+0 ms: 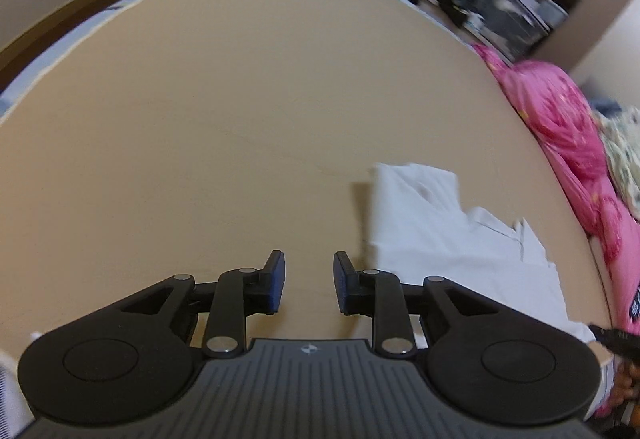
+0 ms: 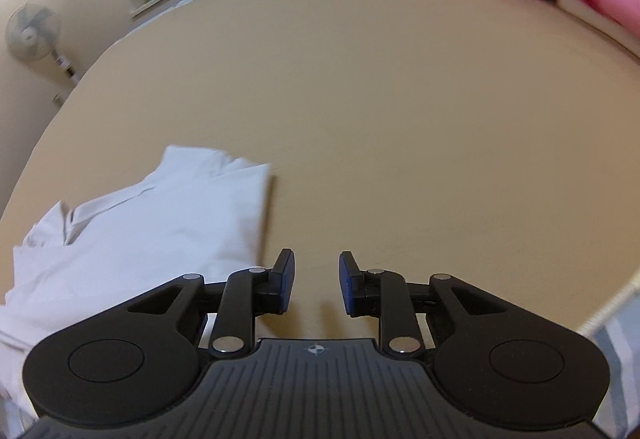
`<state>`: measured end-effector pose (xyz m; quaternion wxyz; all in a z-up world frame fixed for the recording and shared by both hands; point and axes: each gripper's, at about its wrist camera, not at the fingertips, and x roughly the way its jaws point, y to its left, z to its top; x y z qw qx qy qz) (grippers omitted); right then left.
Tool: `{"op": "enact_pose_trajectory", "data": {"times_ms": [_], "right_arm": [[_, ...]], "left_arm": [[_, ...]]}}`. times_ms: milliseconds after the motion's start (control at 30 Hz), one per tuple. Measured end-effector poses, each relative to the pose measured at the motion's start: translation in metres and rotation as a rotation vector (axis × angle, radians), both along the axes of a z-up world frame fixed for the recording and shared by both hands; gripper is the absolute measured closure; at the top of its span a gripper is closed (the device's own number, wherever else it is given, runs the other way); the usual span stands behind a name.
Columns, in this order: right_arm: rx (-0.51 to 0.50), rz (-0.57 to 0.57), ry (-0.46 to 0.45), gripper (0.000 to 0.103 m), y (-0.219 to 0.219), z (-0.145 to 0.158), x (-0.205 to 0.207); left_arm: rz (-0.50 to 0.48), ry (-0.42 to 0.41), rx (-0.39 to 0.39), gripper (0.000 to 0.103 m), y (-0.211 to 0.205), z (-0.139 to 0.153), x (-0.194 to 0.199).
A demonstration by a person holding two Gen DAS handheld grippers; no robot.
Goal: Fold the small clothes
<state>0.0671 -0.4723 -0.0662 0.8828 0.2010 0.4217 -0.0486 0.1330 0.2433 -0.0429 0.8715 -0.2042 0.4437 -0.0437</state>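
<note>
The left black plastic gripper (image 1: pixel 309 282) and the right one (image 2: pixel 316 282) are both hovering with jaws parted, nothing between their blue ribbed pads – only the smooth tan bed sheet (image 1: pixel 240 111). The soft white folded garment (image 2: pixel 160 215) is lying flat between them (pink crumpled quilt (image 1: pixel 560 111) beyond).

Both wrist views tilt steeply down, close over tan bed (image 1: pixel 240 99); shared: white garment (image 1: pixel 440 239) at 3 o'clock left view, 9 o'clock right.
</note>
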Motion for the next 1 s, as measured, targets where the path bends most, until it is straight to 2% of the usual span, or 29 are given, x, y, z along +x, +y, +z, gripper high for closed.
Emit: {"op": "enact_pose_trajectory", "data": {"times_ms": [100, 200, 333, 467, 567, 700, 1000], "right_arm": [[0.004, 0.02, 0.011, 0.077, -0.008, -0.003, -0.009], [0.024, 0.108, 0.043, 0.073, -0.005, -0.009, -0.015], [-0.018, 0.237, 0.07, 0.072, 0.014, -0.012, -0.019], [0.006, 0.281, 0.068, 0.072, 0.024, -0.008, -0.02], [-0.012, 0.309, 0.085, 0.072, 0.032, -0.01, -0.016], [-0.048, 0.319, 0.092, 0.072, 0.04, -0.012, -0.008], [-0.066, 0.253, 0.077, 0.072, 0.044, -0.014, 0.02]], "left_arm": [[-0.024, 0.032, 0.022, 0.062, 0.006, -0.001, -0.006], [-0.116, 0.051, 0.033, 0.055, -0.004, -0.003, -0.009], [-0.259, 0.041, 0.033, 0.05, -0.033, -0.002, -0.009], [-0.367, 0.05, 0.081, 0.05, -0.061, -0.006, -0.007], [-0.41, 0.062, 0.133, 0.044, -0.077, -0.012, -0.01], [-0.402, 0.055, 0.238, 0.042, -0.091, -0.018, -0.003], [-0.304, 0.027, 0.274, 0.042, -0.095, -0.016, 0.02]]}}
